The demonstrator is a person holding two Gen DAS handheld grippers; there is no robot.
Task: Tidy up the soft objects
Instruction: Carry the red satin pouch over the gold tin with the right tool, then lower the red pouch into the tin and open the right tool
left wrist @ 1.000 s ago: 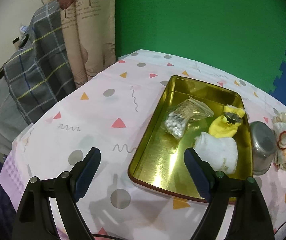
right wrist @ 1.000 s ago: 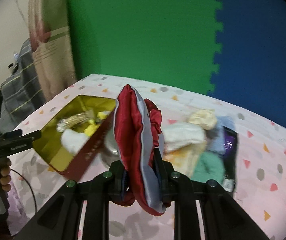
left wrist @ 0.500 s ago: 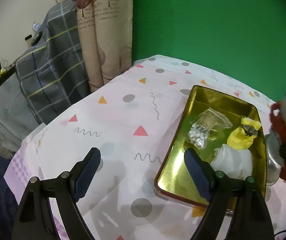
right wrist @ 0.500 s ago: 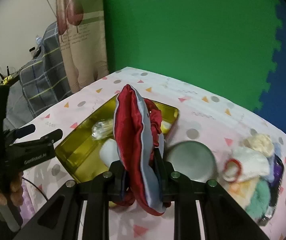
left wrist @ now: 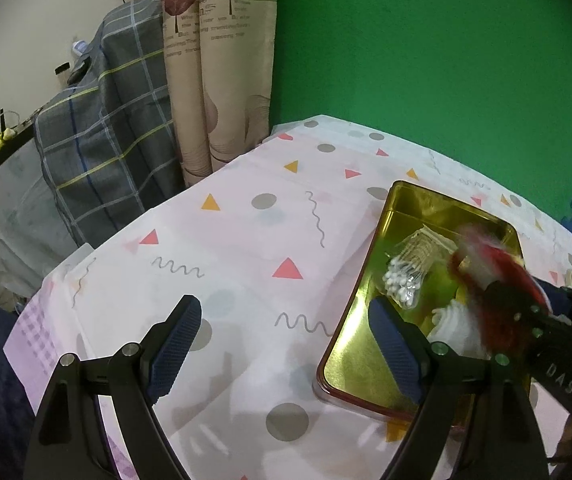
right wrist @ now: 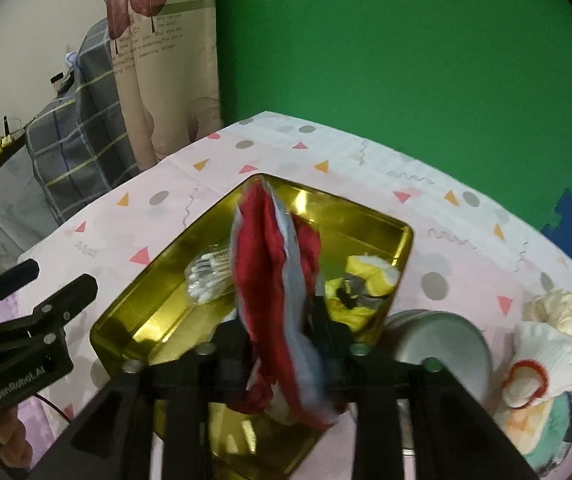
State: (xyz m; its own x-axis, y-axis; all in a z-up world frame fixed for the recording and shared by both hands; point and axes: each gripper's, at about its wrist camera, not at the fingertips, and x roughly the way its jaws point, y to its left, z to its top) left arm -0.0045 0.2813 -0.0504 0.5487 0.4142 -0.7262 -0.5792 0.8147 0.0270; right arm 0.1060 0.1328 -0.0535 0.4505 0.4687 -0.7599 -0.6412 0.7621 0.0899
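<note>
Blue-padded, the left gripper (left wrist: 282,344) points steeply down at lower centre of the left wrist view, spread wide and empty beside the gold tin (left wrist: 370,264). In the right wrist view, the right gripper (right wrist: 278,336) tilts down over that tin, its jaws opening around the red-and-grey cloth (right wrist: 270,272) between them.

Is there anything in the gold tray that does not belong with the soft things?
Yes. A clear bag of cotton swabs lies in the gold tray beside a yellow sock and a white cloth. The swabs are thin sticks, not cloth like the rest.
</note>
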